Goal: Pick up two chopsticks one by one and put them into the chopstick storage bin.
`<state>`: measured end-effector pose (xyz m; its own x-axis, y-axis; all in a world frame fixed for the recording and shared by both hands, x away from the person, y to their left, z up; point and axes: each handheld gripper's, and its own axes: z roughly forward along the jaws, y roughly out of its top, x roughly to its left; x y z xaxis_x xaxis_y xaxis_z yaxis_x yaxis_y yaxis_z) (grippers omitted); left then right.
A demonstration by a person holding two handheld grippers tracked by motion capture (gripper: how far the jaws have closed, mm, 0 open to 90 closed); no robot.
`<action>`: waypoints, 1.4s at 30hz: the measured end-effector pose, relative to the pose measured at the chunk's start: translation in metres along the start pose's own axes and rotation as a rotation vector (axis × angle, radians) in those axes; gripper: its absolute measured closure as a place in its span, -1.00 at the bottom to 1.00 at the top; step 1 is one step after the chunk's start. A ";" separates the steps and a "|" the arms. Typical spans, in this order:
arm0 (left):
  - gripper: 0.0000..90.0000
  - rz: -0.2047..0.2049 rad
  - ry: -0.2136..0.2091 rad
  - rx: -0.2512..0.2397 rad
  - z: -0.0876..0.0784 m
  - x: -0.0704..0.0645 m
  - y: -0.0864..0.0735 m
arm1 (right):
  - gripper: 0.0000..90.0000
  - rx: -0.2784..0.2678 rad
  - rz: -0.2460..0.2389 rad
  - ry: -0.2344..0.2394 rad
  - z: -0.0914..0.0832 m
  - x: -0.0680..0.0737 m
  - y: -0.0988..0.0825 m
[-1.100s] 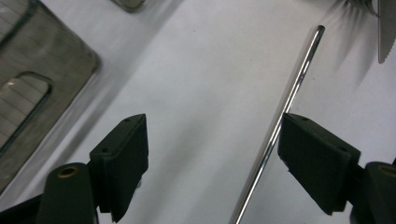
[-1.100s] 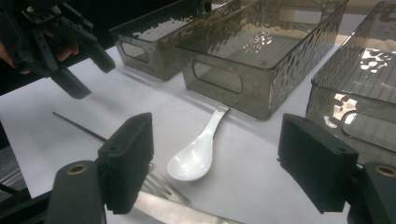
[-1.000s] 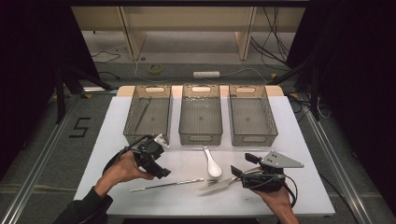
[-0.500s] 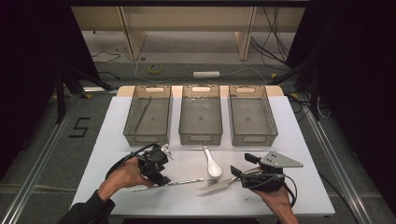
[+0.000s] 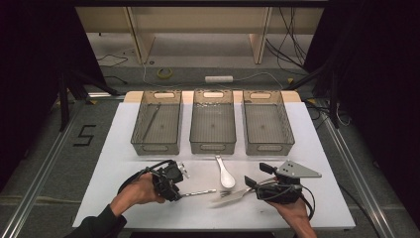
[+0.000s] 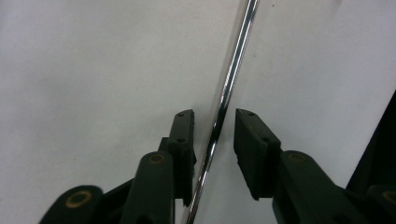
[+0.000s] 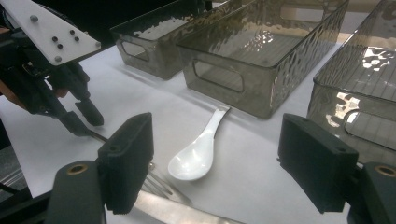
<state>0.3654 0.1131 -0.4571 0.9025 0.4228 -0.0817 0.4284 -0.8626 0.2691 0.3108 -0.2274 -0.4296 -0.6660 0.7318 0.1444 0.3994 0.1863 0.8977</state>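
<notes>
1. The left gripper (image 5: 173,191) is down at the table with its jaws on either side of a thin chrome rod (image 6: 227,100). The jaws have just been closing. In the left gripper view a sliver of white table shows on each side of the shaft, so the pads (image 6: 254,147) are not yet pressing on it.
2. The rod lies flat on the white table (image 5: 317,148), running from the gripper towards the middle, its free end short of the white spoon (image 5: 225,173).
3. This looks to me like the grasp step of a sorting job: closing on the rod before lifting it.
4. The next move calls for finishing the squeeze squarely on such a slim, slippery shaft, then a level lift so it does not swing or slide out.
5. The right gripper (image 5: 260,181) hovers with jaws wide apart and nothing between them, above a metal fork (image 5: 235,193).
6. Beyond stand three smoky bins; the left bin (image 5: 157,123) already holds something long and thin, so I would guess the rod goes there.
</notes>
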 end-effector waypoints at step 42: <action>0.90 0.074 0.020 0.039 0.003 -0.005 0.001 | -0.38 0.004 -0.007 -0.006 -0.001 0.001 0.000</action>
<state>0.3616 0.1097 -0.4597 0.9309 0.3628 -0.0434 0.3624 -0.9017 0.2360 0.3099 -0.2272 -0.4287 -0.6649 0.7344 0.1358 0.3974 0.1939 0.8970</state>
